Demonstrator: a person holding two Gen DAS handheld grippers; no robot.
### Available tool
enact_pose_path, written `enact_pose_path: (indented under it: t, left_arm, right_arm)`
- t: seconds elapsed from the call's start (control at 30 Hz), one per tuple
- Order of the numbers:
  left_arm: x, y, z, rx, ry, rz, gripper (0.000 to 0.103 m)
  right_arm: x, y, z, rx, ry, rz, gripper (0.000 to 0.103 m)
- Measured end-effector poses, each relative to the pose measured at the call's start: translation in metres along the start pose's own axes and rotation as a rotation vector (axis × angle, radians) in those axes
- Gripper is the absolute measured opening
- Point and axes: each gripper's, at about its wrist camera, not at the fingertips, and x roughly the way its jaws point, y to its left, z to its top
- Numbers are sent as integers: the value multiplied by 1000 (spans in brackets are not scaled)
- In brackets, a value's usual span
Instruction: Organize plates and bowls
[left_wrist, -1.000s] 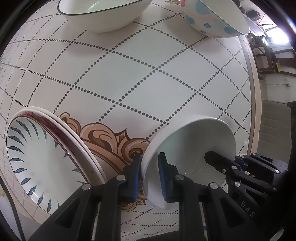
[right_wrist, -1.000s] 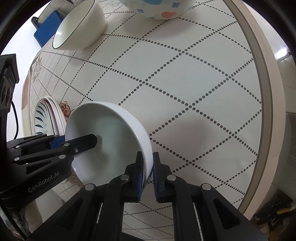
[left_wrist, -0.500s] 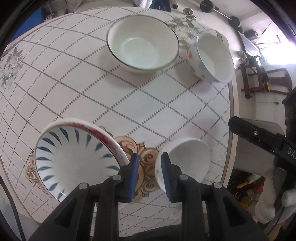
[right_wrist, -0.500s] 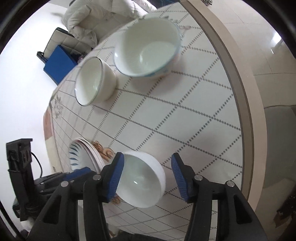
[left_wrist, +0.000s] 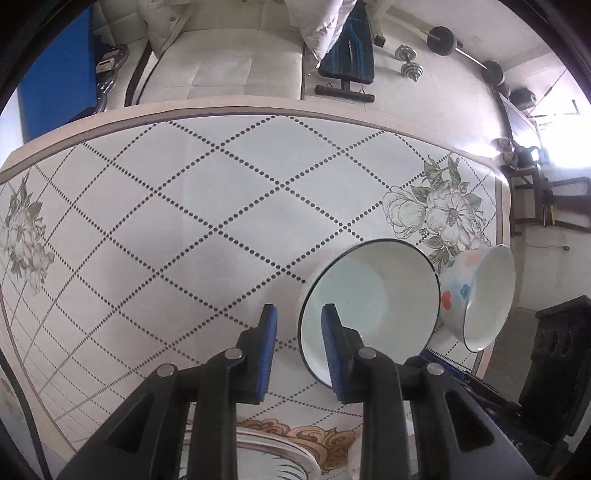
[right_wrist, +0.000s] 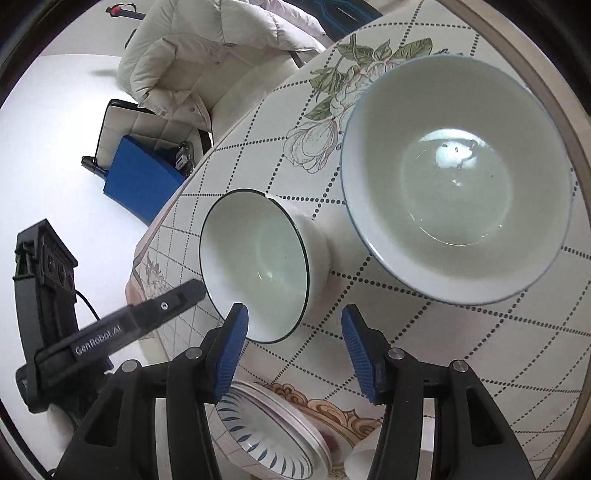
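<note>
A white bowl with a dark rim (left_wrist: 373, 306) (right_wrist: 258, 262) stands on the table. My left gripper (left_wrist: 298, 350) is open, its right finger inside the near rim of this bowl and its left finger outside it. A larger bowl with coloured spots outside (left_wrist: 480, 295) and a blue rim (right_wrist: 458, 184) stands to its right. My right gripper (right_wrist: 293, 350) is open wide and empty, above the table just in front of both bowls. A stack of plates with blue leaf marks (right_wrist: 273, 439) (left_wrist: 273, 458) and a small plain white bowl (right_wrist: 362, 461) lie below the grippers.
The table (left_wrist: 221, 206) has a dotted diamond cloth with flower prints. A chair with a white jacket (right_wrist: 207, 59) and a blue box (right_wrist: 140, 181) stand beyond the far edge. Weights (left_wrist: 410, 62) lie on the floor. The table's edge (right_wrist: 569, 122) runs close on the right.
Both grippers let go of the small white bowl, rose and moved forward to the two far bowls. My left gripper now straddles the dark-rimmed bowl's rim; my right gripper opened wide.
</note>
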Motion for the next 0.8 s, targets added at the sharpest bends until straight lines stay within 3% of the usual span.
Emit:
enact_pose_path:
  t: [0.17, 0.4, 0.53, 0.63, 0.8]
  left_arm:
    - [24, -6, 19, 41, 49, 24, 23]
    - [38, -20, 25, 78, 34, 30, 22]
    - [37, -23, 23, 78, 12, 24, 20]
    - [34, -20, 20, 59, -1, 17, 17]
    - [33, -18, 10, 55, -12, 23, 15]
  right_arm:
    - [22, -1, 4, 24, 27, 7, 56]
    - [39, -2, 9, 15, 25, -35, 53]
    - [45, 2, 13, 4, 29, -33, 35]
    - [46, 4, 16, -16, 24, -96, 18]
    - [45, 9, 17, -40, 10, -120, 16]
